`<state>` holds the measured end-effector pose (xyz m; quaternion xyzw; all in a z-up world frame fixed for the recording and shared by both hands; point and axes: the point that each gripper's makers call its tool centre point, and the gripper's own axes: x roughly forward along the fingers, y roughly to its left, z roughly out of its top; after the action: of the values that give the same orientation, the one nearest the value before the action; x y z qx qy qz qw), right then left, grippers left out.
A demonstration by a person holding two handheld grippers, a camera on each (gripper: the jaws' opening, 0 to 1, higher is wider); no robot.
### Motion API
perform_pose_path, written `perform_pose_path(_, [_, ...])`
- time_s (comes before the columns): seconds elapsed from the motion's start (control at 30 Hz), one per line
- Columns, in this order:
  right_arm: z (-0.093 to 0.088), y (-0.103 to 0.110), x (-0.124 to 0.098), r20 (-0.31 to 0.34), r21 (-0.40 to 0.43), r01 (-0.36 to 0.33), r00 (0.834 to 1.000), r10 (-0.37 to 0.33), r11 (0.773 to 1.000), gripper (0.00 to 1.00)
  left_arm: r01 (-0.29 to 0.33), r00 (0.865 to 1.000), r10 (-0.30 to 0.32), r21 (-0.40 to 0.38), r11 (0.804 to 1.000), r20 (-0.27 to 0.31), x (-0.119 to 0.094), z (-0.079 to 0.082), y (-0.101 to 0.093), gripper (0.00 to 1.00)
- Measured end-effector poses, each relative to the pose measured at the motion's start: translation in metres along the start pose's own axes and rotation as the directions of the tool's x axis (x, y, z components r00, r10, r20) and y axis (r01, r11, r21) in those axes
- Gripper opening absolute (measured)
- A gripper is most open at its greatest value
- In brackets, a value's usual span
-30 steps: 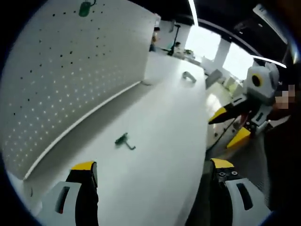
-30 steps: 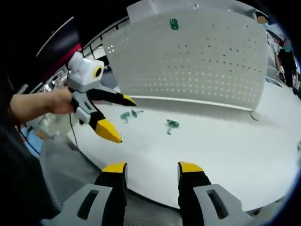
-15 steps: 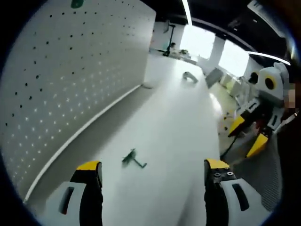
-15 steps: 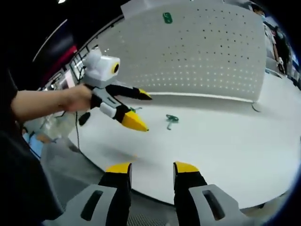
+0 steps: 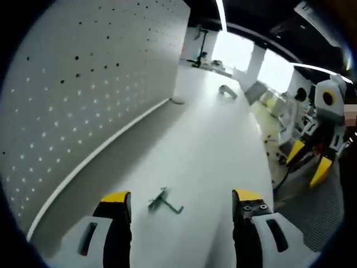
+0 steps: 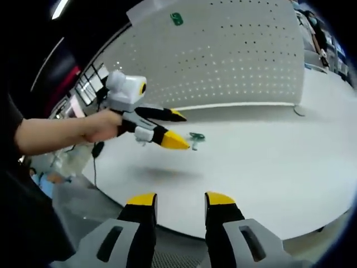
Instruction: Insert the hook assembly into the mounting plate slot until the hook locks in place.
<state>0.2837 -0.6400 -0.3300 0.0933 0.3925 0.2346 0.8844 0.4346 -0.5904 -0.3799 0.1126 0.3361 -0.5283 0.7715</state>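
1. A green hook assembly point(image 5: 165, 203) is lying flat on the white table point(image 5: 212, 145), near the foot of the white pegboard point(image 5: 83, 95).
2. The left gripper point(image 5: 182, 199) is hovering over the table with its jaws spread apart and gripping nothing; the hook is sitting between its yellow tips. In the right gripper view, a hand point(image 6: 106, 124) is holding that gripper out over the table.
3. The right gripper point(image 6: 180, 199) is hanging off the table's near edge, jaws parted and empty.
4. Another green piece point(image 6: 177, 19) is sitting high on the pegboard.
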Motion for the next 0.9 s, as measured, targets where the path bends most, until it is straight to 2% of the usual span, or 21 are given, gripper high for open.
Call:
perform_pose_path(0.1, [-0.002,0.0,0.001,-0.007,-0.002,0.0,1.0,0.0,1.0,0.33,0.016,1.0,-0.015,-0.028,0.999,0.011,0.006,0.002,0.003,0.64])
perform_pose_path(0.17, [-0.004,0.0,0.001,-0.015,-0.016,0.002,1.0,-0.002,1.0,0.33,0.011,1.0,-0.011,-0.02,1.0,0.006,0.008,0.001,0.004,0.6])
perform_pose_path(0.2, [-0.004,0.001,0.001,-0.017,-0.015,0.002,1.0,-0.002,1.0,0.33,-0.005,1.0,0.006,0.017,1.0,-0.007,0.01,-0.001,0.009,0.58])
perform_pose_path(0.27, [-0.004,0.0,0.001,-0.019,-0.005,0.002,1.0,-0.002,1.0,0.32,-0.007,1.0,0.008,0.037,0.999,-0.027,0.015,-0.004,0.012,0.54])
perform_pose_path(0.4, [-0.004,-0.003,0.001,-0.021,0.011,0.012,1.0,-0.012,1.0,0.32,-0.005,1.0,0.006,0.028,1.0,-0.03,0.021,-0.004,0.018,0.51])
perform_pose_path(0.47, [-0.004,-0.004,0.001,-0.022,0.017,0.017,1.0,-0.016,1.0,0.32,-0.004,0.999,0.005,0.028,1.0,-0.042,0.022,-0.007,0.021,0.45])
perform_pose_path(0.57, [-0.006,-0.005,0.002,-0.027,0.016,0.022,0.999,-0.022,1.0,0.32,-0.004,0.999,0.003,-0.016,1.0,-0.047,0.025,-0.011,0.026,0.42])
perform_pose_path(0.7, [-0.009,-0.006,0.001,-0.036,0.016,0.028,0.999,-0.028,0.999,0.32,0.004,0.999,-0.003,0.02,1.0,-0.051,0.026,-0.011,0.027,0.37])
perform_pose_path(0.8, [-0.009,-0.007,0.0,-0.034,0.019,0.032,0.999,-0.031,0.999,0.32,0.01,0.997,-0.006,0.054,0.998,-0.074,0.029,-0.013,0.027,0.32])
perform_pose_path(0.9, [-0.008,-0.007,0.0,-0.035,0.019,0.03,0.999,-0.029,0.999,0.32,0.024,0.996,-0.016,0.096,0.995,-0.085,0.03,-0.012,0.025,0.24])
